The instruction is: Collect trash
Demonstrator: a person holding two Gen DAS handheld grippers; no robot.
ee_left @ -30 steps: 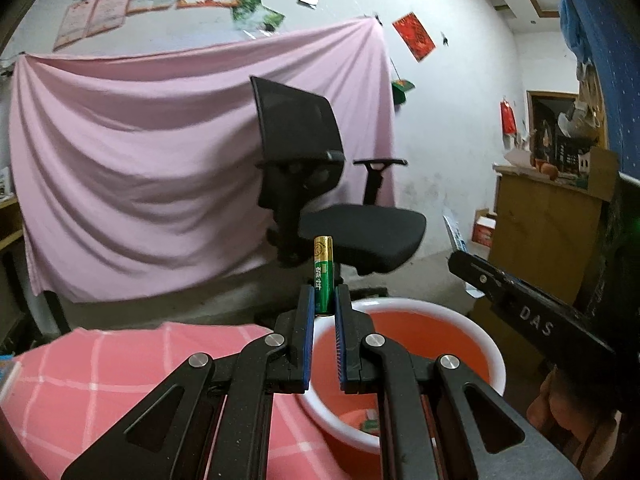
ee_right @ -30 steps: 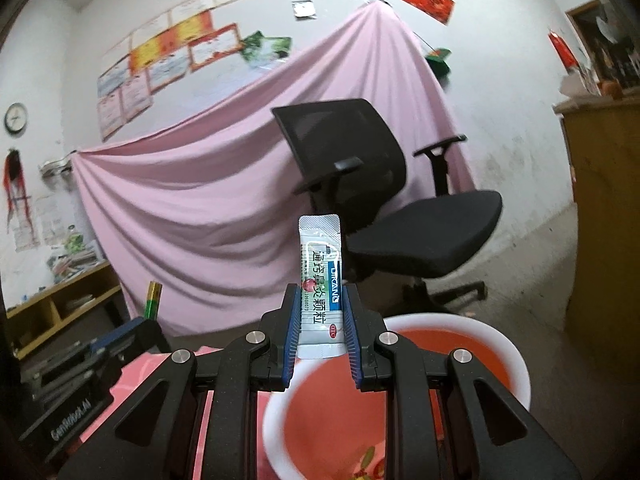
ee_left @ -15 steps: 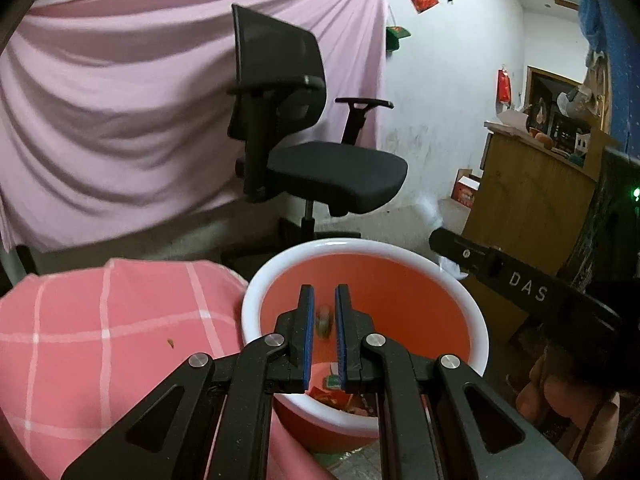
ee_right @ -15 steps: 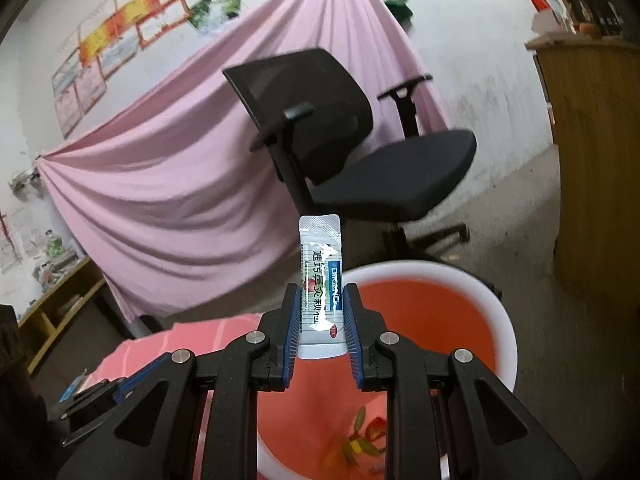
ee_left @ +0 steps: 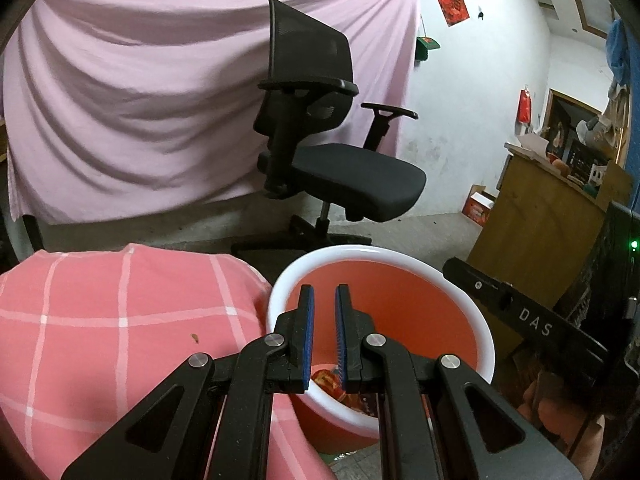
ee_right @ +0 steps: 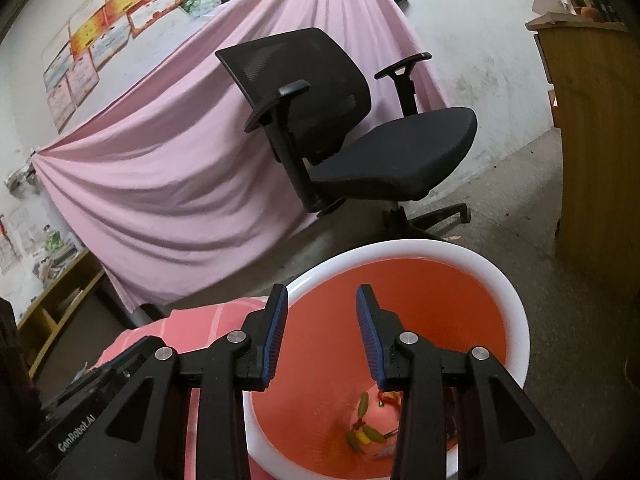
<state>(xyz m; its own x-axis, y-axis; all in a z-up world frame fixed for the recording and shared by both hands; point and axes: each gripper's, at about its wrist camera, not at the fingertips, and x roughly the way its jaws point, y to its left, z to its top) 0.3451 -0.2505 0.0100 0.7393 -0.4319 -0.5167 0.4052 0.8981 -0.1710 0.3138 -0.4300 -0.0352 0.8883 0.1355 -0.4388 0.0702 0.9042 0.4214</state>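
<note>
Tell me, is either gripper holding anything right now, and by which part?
Nothing is held. The left gripper has nothing between its near-closed pads, and the right gripper, jaws opening, is empty above the orange white-rimmed plastic bucket.

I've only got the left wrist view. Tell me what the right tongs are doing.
Observer: The right tongs hang over the red bin, jaws opening, nothing between them.
Operator: Describe the bin's bottom.
Observer: Yellow-green scraps lie there on something pink.
Operator: Report what stands left of the pink sheet.
Observer: A wooden shelf sits low against the wall beside the pink sheet.
</note>
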